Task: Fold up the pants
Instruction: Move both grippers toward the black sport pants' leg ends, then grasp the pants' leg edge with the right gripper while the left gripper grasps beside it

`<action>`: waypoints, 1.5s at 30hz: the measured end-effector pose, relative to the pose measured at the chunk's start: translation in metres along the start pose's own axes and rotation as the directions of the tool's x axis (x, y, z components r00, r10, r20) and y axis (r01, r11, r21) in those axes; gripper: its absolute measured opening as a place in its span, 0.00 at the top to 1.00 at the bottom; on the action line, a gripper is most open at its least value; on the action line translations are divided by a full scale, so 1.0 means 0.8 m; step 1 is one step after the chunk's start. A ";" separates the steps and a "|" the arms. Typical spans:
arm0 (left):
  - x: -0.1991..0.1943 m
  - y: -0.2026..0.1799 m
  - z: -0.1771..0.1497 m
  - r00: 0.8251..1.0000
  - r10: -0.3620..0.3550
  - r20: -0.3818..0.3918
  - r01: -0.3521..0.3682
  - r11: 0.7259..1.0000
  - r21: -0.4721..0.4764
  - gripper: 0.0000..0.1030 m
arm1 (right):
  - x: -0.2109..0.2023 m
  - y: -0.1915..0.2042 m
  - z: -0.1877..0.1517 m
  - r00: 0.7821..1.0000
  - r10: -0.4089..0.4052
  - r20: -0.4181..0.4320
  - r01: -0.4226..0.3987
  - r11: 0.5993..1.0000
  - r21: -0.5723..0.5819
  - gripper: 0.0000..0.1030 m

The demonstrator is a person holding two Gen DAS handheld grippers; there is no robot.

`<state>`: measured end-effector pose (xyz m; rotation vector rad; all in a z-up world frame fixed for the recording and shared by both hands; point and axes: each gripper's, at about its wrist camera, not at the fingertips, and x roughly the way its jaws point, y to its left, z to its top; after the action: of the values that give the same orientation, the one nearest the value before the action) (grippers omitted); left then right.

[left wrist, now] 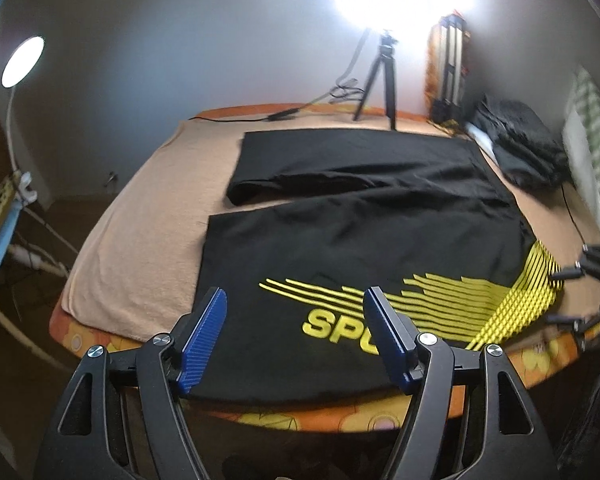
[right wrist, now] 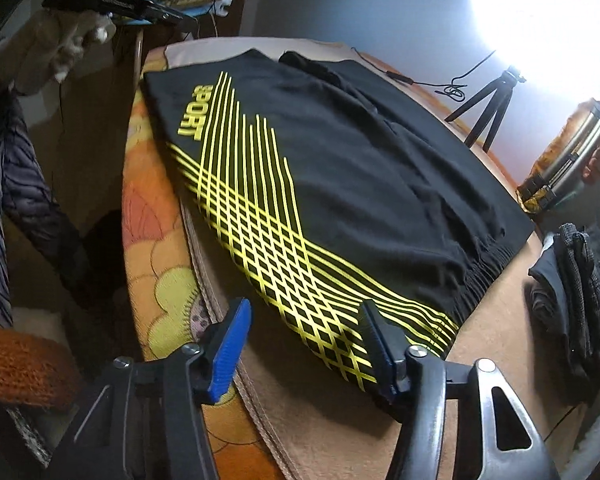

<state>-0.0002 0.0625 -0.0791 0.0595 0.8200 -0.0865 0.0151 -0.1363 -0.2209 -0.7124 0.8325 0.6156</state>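
1. We see the black pants (left wrist: 339,216) with yellow SPORT print spread flat on the beige towel (left wrist: 148,216) covering the table (left wrist: 539,364).
2. Our left hand-held gripper (left wrist: 296,312) hovers over the near pant leg, blue pads spread, gripping nothing.
3. Our right hand-held gripper (right wrist: 305,328) sits spread at the waistband corner, empty.
4. Folded dark clothes (right wrist: 571,300) lie just beside the waistband.

The black pants (right wrist: 339,168) carry the word "SPORT" in yellow print beside yellow stripes.
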 end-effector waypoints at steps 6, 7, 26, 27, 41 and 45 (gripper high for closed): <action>0.006 -0.004 -0.010 0.998 -0.046 -0.047 0.047 0.998 0.038 0.31 | 0.006 -0.006 -0.003 0.999 -0.012 -0.035 0.012 1.000 0.007 0.70; 0.007 -0.004 -0.011 0.997 -0.051 -0.051 0.052 0.998 0.039 0.31 | 0.005 -0.008 -0.004 1.000 -0.009 -0.027 0.010 1.000 0.013 0.74; 0.032 -0.068 -0.046 0.985 -0.093 -0.144 0.132 0.948 0.289 0.31 | -0.020 -0.049 0.032 0.992 -0.103 0.080 0.089 0.983 0.158 1.00; 0.035 -0.070 -0.047 0.986 -0.076 -0.146 0.118 0.945 0.304 0.31 | -0.021 -0.050 0.031 0.991 -0.104 0.082 0.090 0.983 0.160 1.00; 0.076 -0.033 -0.042 0.980 -0.010 -0.197 0.068 0.955 0.288 0.90 | -0.033 -0.050 0.026 0.988 -0.104 0.112 0.083 0.981 0.173 1.00; 0.072 -0.024 -0.029 0.987 -0.026 -0.156 0.066 0.964 0.259 0.98 | -0.036 -0.050 0.027 0.987 -0.106 0.123 0.084 0.981 0.173 1.00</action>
<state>0.0199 0.0426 -0.1376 0.3013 0.9583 -0.2377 0.0380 -0.1499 -0.1742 -0.5493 0.7142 0.4949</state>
